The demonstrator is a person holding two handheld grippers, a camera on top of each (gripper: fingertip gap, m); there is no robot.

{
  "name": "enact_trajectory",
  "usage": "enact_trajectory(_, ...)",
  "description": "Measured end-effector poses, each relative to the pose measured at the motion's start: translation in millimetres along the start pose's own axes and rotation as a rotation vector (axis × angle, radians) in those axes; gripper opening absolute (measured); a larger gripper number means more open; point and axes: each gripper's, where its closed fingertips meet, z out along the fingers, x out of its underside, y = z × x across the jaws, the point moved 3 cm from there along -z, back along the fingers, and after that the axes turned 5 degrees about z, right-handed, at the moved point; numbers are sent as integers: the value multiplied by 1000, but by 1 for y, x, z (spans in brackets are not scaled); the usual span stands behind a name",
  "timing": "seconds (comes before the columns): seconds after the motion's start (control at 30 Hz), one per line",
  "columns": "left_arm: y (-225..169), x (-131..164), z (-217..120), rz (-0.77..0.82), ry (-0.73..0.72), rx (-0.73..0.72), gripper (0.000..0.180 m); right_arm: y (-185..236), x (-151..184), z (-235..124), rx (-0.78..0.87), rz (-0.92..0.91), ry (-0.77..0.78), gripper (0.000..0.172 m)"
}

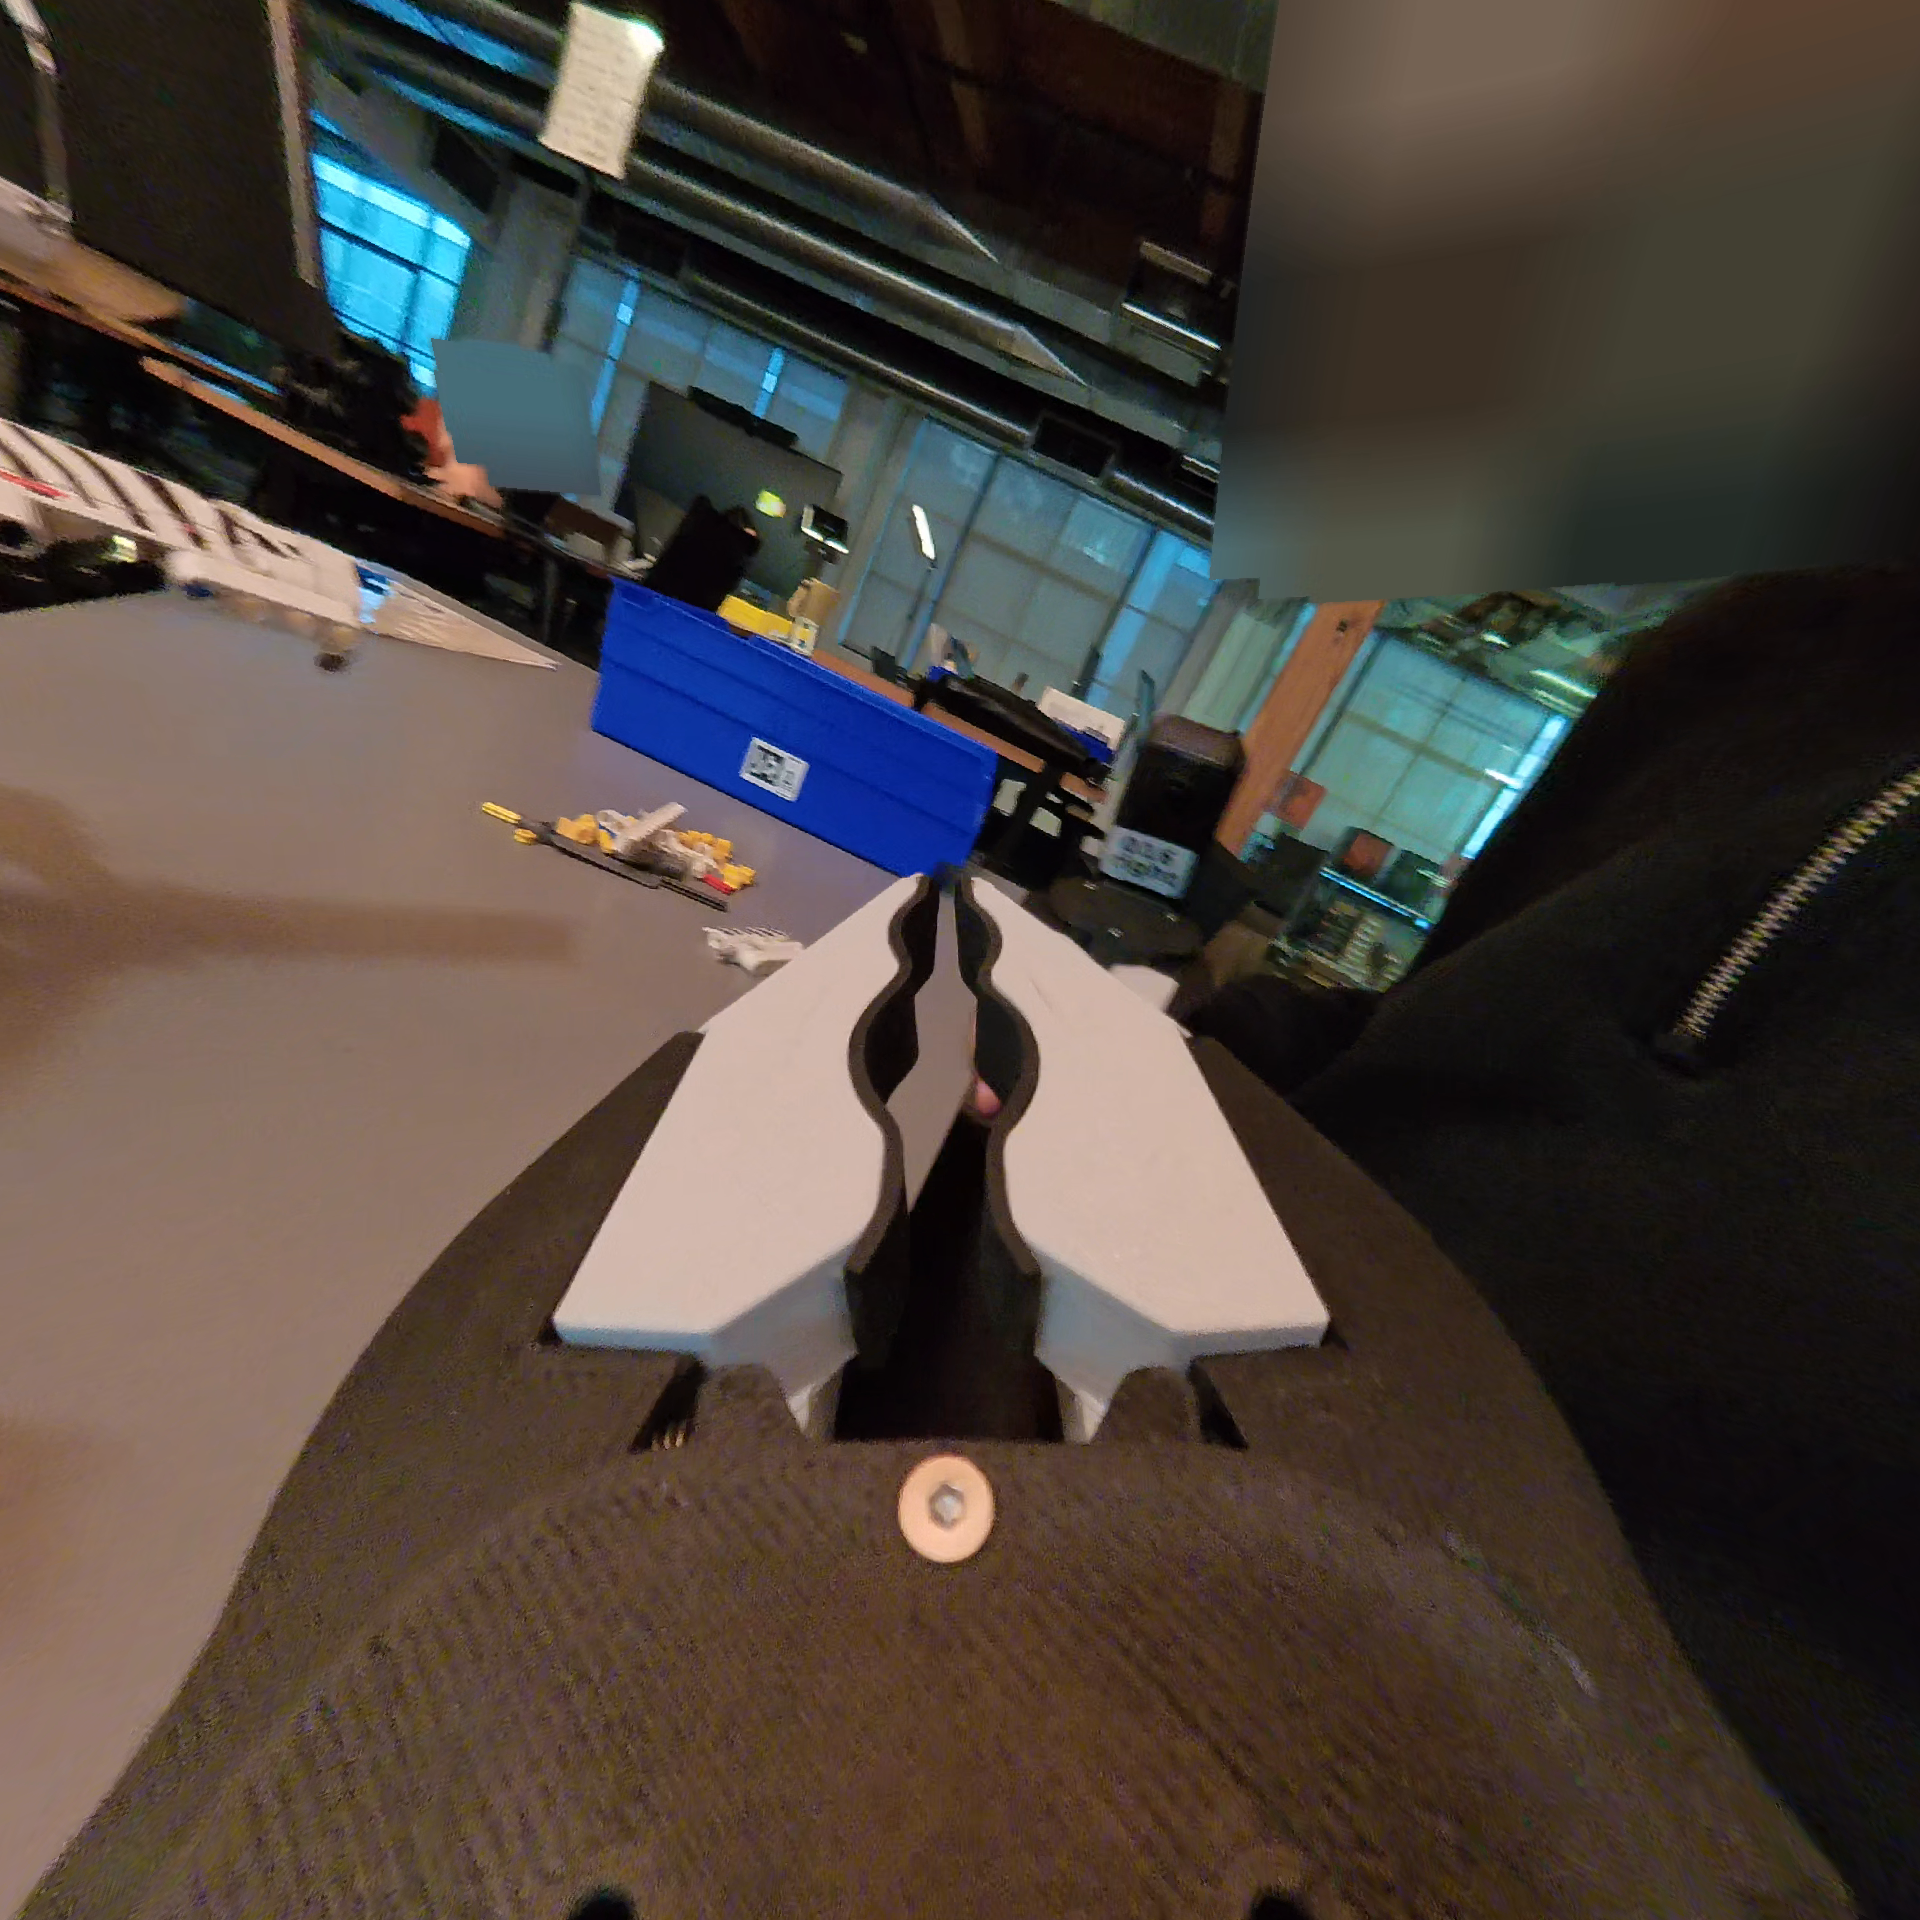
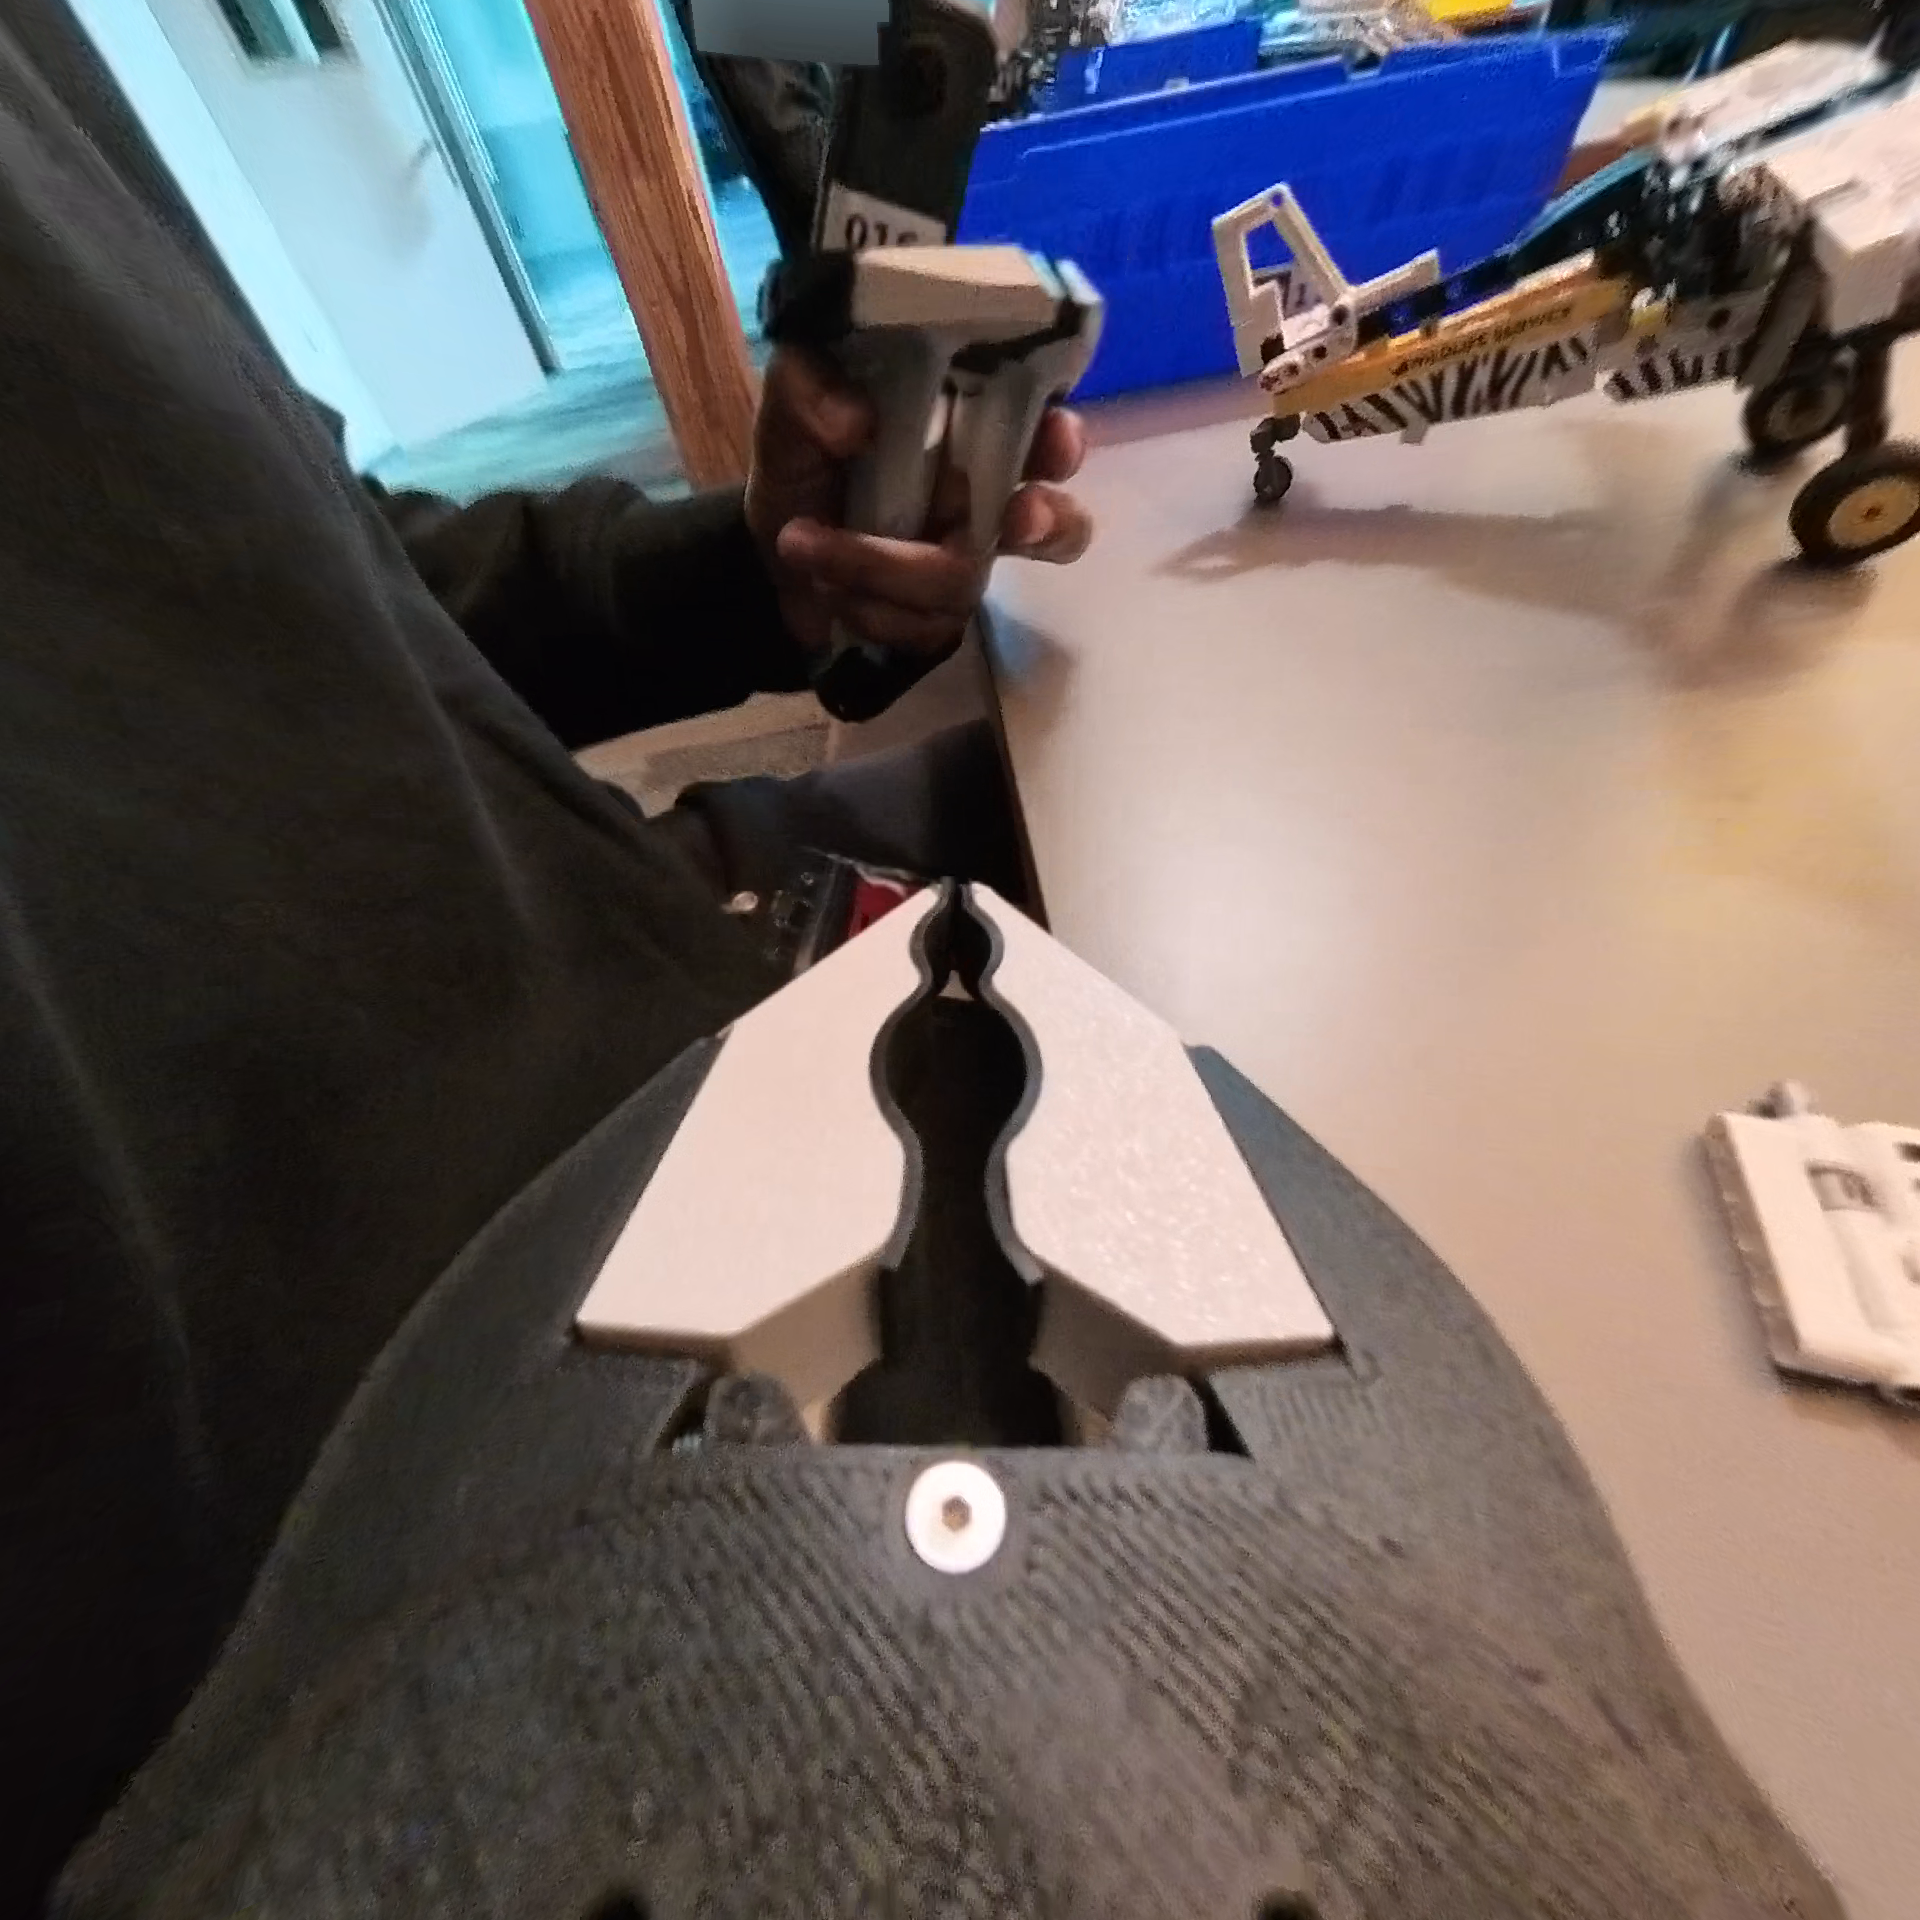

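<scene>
Blue bin (image 1: 790,748), grey table (image 1: 260,987), zebra-striped toy plane (image 2: 1455,353)

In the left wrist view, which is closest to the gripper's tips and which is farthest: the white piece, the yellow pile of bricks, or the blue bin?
From the left gripper:
1. White piece, just left of the tips on the table.
2. Yellow pile, farther left and back.
3. Blue bin, behind, at the table's far edge.
</scene>
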Motion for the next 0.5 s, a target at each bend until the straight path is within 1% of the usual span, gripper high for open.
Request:
enact_trajectory(0.07, -6, 2, 0, -12, 6, 39, 0, -4, -5, -2, -28, 81, -21, 0)
enact_trajectory(0.13, -10, 6, -5, -15, -7, 27, 0, -5, -5, -2, -44, 116, -13, 0)
enact_trajectory(0.23, -26, 11, -18, -40, -23, -13, 0, -1, 2, 1, -73, 99, 51, 0)
enact_trajectory(0.4, -59, 36, -62, -28, -33, -270, 0, 1, 5, 2, -38, 8, 40, 0)
enact_trajectory(0.5, -99, 53, -84, -36, -53, -384, 0, 2, 7, 3, -13, -57, 35, 0)
